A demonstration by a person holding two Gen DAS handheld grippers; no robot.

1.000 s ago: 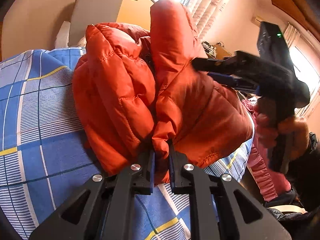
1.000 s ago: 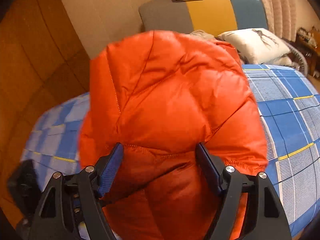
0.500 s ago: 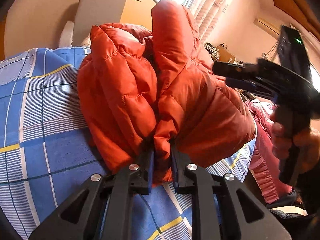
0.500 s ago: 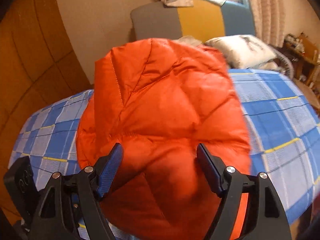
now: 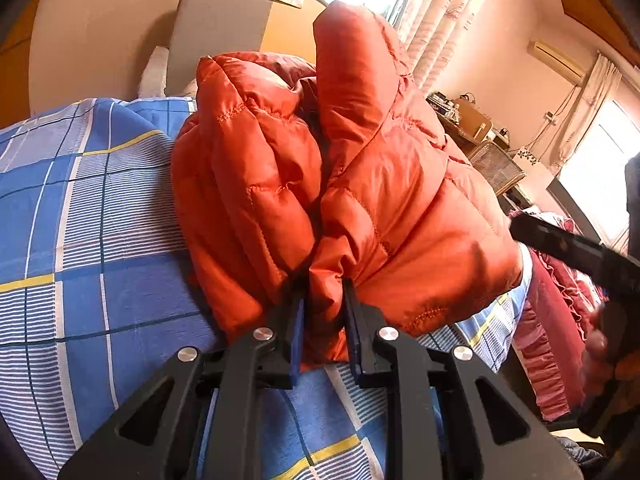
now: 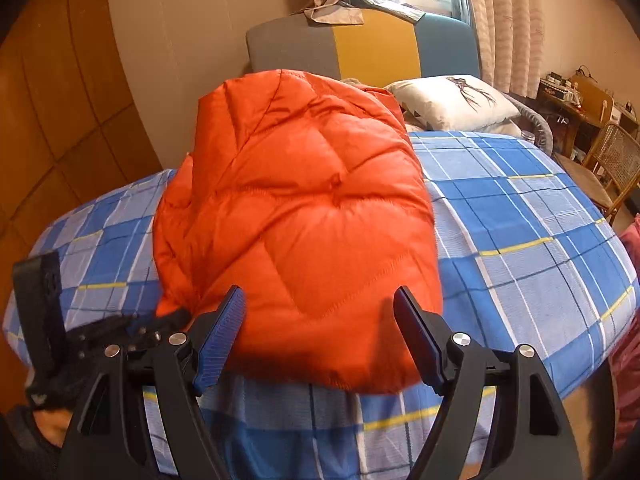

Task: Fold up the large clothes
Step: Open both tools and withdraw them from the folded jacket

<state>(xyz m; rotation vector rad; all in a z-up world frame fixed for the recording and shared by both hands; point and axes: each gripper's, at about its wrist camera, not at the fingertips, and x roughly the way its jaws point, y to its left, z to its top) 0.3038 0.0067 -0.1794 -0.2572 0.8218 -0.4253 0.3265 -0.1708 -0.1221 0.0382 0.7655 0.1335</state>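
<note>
The left hand-held gripper (image 5: pixel 324 320) is pinched tight on a puffy fold at the near edge of the big orange quilted puffer jacket (image 5: pixel 360 184). The right hand-held gripper (image 6: pixel 320 336) has its two blue pads (image 6: pixel 220 340) wide apart, with nothing between them. It sits just in front of the jacket's near edge.

The jacket lies straight ahead of both hand-held grippers, on the bed with the blue checked sheet (image 6: pixel 520 240). Its long side runs away from them, toward the grey, yellow and blue headboard (image 6: pixel 360 44) and the white pillow (image 6: pixel 452 100). The left one is nearer, since it already has hold.

The jacket looks folded into a fat, rounded bundle. It is shiny and full of stitched squares. It will likely puff back up if let go.
</note>
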